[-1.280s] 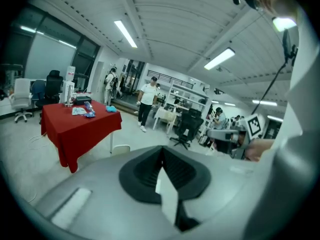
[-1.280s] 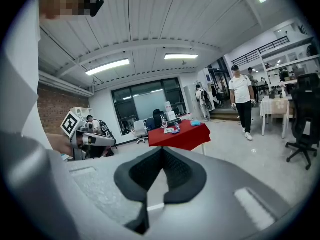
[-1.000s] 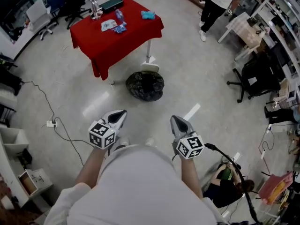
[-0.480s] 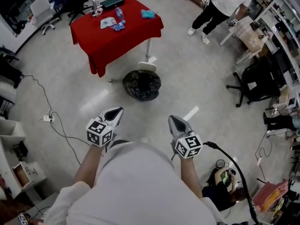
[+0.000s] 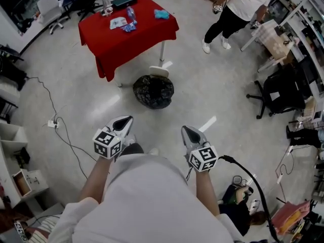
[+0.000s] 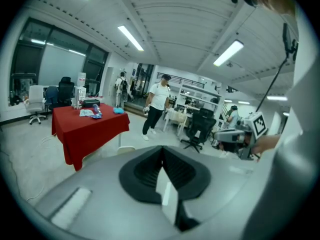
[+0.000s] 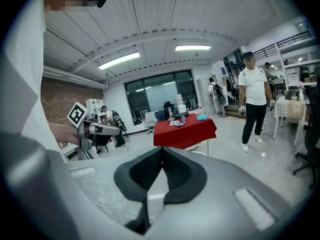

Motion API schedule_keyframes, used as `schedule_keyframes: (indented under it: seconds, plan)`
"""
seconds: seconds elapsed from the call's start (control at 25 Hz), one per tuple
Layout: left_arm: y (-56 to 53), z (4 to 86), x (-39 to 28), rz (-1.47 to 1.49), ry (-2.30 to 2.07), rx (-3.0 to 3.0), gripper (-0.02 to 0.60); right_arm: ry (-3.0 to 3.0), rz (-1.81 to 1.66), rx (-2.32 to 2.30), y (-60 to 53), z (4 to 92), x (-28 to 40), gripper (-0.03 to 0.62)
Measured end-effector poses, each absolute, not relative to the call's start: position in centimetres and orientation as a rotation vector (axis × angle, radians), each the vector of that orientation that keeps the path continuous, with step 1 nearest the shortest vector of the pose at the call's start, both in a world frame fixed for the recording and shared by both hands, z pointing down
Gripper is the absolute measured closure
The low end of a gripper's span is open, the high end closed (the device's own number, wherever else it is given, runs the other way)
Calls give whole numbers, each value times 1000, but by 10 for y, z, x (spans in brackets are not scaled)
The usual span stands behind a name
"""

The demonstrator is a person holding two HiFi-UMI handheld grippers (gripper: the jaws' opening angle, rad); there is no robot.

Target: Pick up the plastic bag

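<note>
A black plastic bag [image 5: 154, 91] lies bunched on the floor beside the red-clothed table [image 5: 127, 37]. My left gripper [image 5: 125, 122] and right gripper [image 5: 189, 132] are held close to my body, well short of the bag, both shut with nothing between the jaws. In the left gripper view the left gripper [image 6: 162, 153] points level across the room toward the table [image 6: 90, 129]. From the right gripper view, the right gripper [image 7: 162, 154] also faces the table [image 7: 184, 131]. The bag is hidden in both gripper views.
A person [image 5: 234, 9] in a white shirt walks at the far right of the table. Small items, a bottle and a blue cloth [image 5: 161, 14] sit on the table. Office chairs [image 5: 276, 91] stand right, a cable and power strip [image 5: 53, 124] lie left, shelves at the left edge.
Both grippers keep their place near my body. The bag and table sit slightly nearer and more centred. The person at the far right has stepped further into view.
</note>
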State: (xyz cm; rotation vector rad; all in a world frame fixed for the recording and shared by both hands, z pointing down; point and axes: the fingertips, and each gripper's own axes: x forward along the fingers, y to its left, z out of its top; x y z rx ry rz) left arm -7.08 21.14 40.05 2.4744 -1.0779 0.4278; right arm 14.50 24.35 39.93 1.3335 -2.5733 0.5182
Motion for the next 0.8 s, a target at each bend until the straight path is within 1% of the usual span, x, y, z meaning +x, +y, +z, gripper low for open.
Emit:
schedule_keyframes:
  seconds: [0.4,0.8]
  plan:
    - [169,401,-70,436,-1047,2501,578,-2544,514,1413,209,398,155,592]
    - [79,400,-78,442,-972,2555,578,-2502,488,1489,130,394,141,592]
